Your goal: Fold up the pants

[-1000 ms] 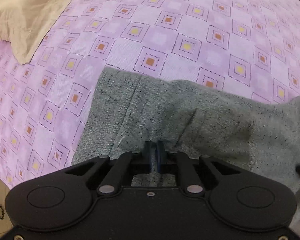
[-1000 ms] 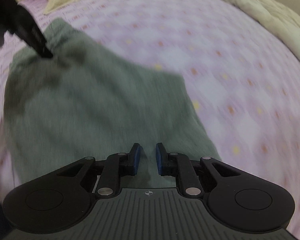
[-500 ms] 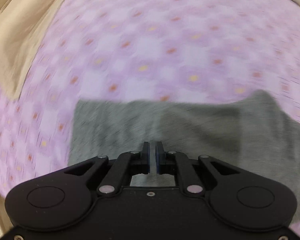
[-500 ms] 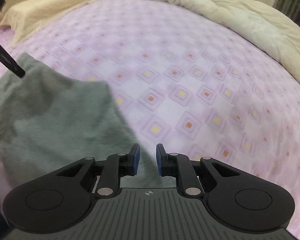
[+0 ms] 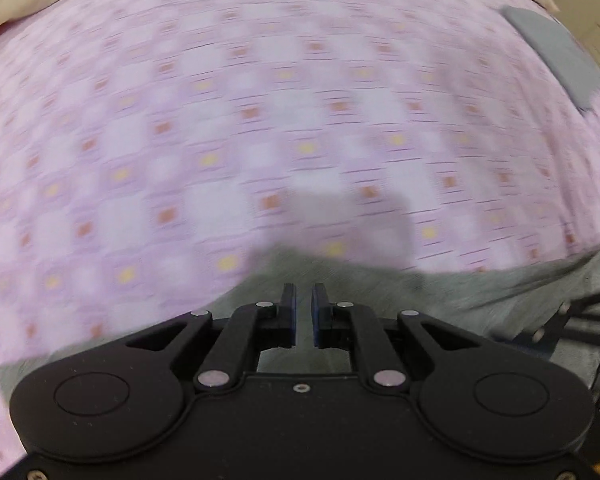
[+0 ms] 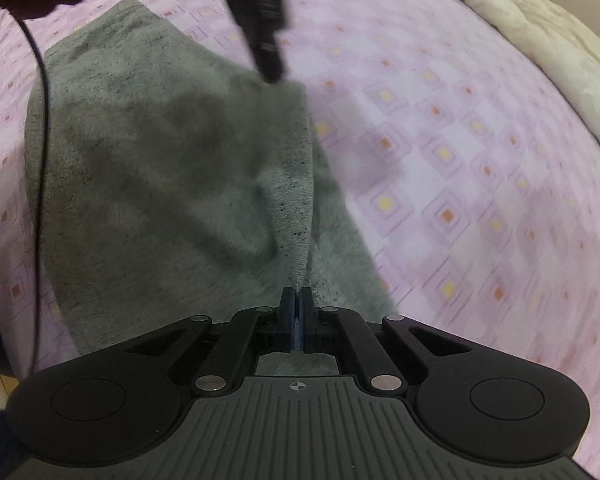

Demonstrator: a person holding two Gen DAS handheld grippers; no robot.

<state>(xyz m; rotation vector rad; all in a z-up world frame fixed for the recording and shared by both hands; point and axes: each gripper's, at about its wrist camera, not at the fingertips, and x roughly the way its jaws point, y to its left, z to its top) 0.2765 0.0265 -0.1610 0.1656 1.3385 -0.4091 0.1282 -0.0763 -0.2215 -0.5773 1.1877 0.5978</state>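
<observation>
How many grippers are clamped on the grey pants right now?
1. The right gripper is shut on a raised fold of the grey pants; the left gripper is slightly open above them, holding nothing.

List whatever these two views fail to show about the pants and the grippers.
- Left wrist view: motion blur smears the bedsheet; the pants run under the left gripper, so their near part is hidden.
- Right wrist view: the right gripper body hides the near edge of the pants; a blurred dark shape covers their far corner.
</observation>
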